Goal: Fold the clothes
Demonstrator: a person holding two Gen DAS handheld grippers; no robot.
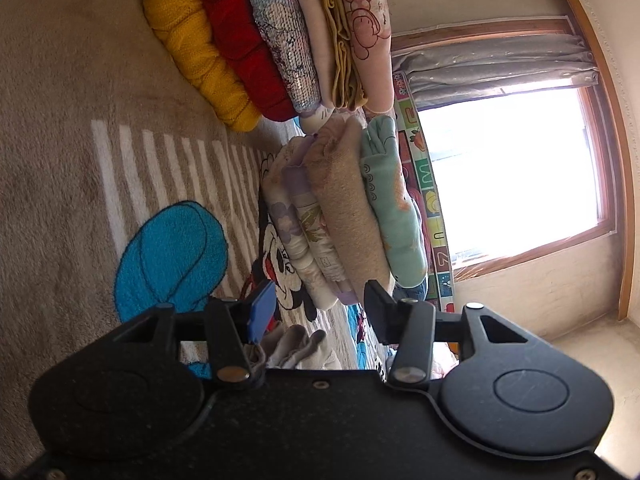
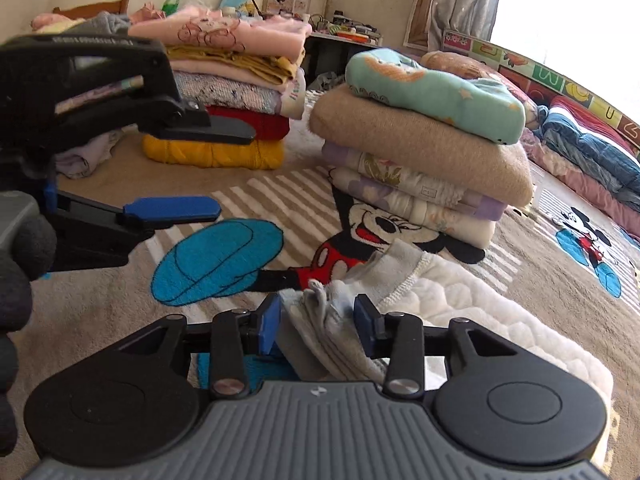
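Observation:
A white quilted garment (image 2: 460, 304) lies on the carpet in the right wrist view. Its bunched grey-white edge (image 2: 324, 320) sits between the fingers of my right gripper (image 2: 316, 326); the jaws stand apart and the pads do not squeeze it. My left gripper (image 2: 208, 168) hovers at the left above the carpet, open and holding nothing. In the left wrist view, which is rolled sideways, the left gripper (image 1: 320, 312) is open, and the garment (image 1: 296, 348) peeks out below its fingers.
Two stacks of folded clothes stand on the cartoon-mouse carpet (image 2: 100, 320): a tall one (image 2: 224, 80) with yellow and red knits, and a beige-and-mint one (image 2: 420, 144). Bedding (image 2: 592, 160) lies at the right by the window (image 1: 512, 176). A gloved hand (image 2: 16, 280) holds the left gripper.

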